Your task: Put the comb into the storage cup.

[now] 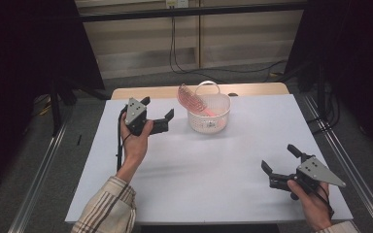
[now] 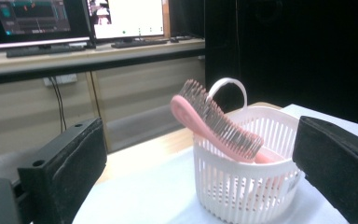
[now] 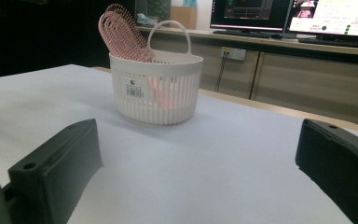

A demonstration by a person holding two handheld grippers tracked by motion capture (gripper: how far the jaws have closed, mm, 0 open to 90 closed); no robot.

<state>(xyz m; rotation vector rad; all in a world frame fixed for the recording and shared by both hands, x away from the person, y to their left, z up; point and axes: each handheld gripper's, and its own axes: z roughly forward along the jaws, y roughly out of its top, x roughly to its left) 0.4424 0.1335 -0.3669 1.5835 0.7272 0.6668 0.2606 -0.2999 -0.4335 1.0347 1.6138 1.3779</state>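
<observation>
A white slatted basket (image 1: pixel 209 122) with a hoop handle stands at the far middle of the white table. A pink hairbrush (image 1: pixel 191 99) leans inside it, its head sticking out over the left rim. In the left gripper view the hairbrush (image 2: pixel 214 121) rests bristles up in the basket (image 2: pixel 242 186). The right gripper view has the basket (image 3: pixel 156 88) ahead with the brush (image 3: pixel 121 32) rising behind its rim. My left gripper (image 1: pixel 158 109) is held open just left of the basket, nothing between its jaws. My right gripper (image 1: pixel 279 158) is open near the front right, empty.
The white table sheet (image 1: pixel 204 170) ends in a wooden strip at the far edge. Dark frames and rails flank both sides. Monitors (image 2: pixel 74 18) and a keyboard sit on a desk beyond the table. Cables hang at the back wall.
</observation>
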